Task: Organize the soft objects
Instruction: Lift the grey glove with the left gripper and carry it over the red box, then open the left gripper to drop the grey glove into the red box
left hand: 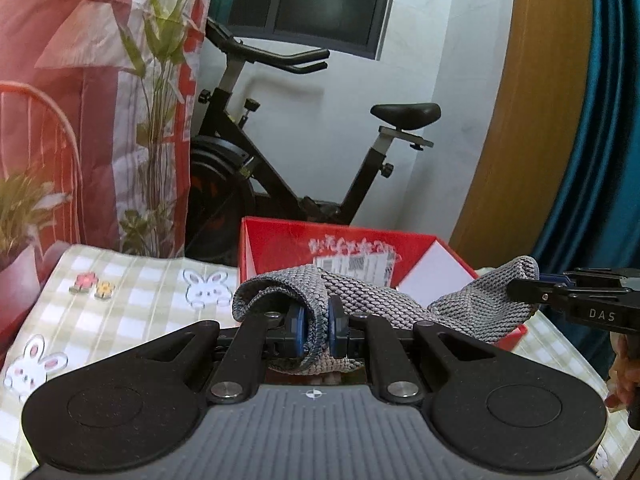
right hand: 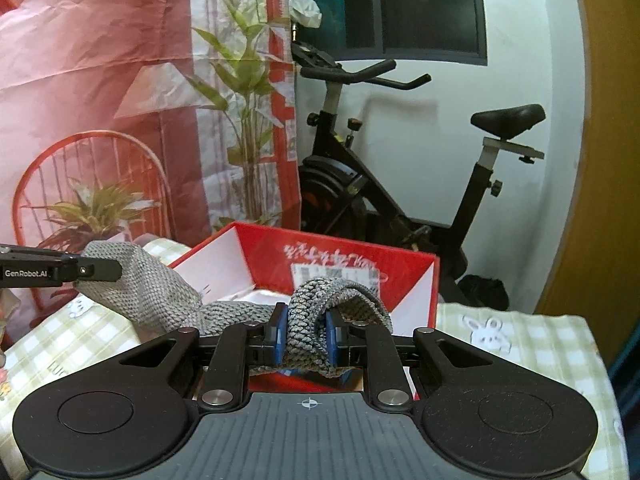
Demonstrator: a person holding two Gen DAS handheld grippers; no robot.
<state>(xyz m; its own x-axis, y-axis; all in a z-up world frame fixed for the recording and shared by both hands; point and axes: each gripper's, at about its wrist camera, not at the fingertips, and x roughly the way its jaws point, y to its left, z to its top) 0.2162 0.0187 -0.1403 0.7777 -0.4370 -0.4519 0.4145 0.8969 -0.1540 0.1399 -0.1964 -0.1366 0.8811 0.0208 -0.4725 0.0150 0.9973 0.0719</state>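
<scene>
Nearest the left wrist camera, the left gripper (left hand: 318, 330) pinches one end of a grey knitted cloth (left hand: 368, 296) between its blue pads. From the right wrist camera, the right gripper (right hand: 306, 334) likewise clamps the other end of the same cloth, its jaws pressed onto a bunched fold.

Between the two grips the cloth hangs slack, sagging in front of and partly over an open red box (right hand: 352, 252) with a white inside. That box stands on a surface covered by a green checked sheet with rabbit prints (left hand: 140, 280). An exercise bike (left hand: 288, 148) stands behind, by a white wall.

Judging from the task, the step in hand seems to be lifting the cloth to straighten or fold it, perhaps for the box. To do it well, both grippers should stay firmly closed, move level with each other, and draw apart gently until the sag goes, keeping the cloth from catching the box rim.
</scene>
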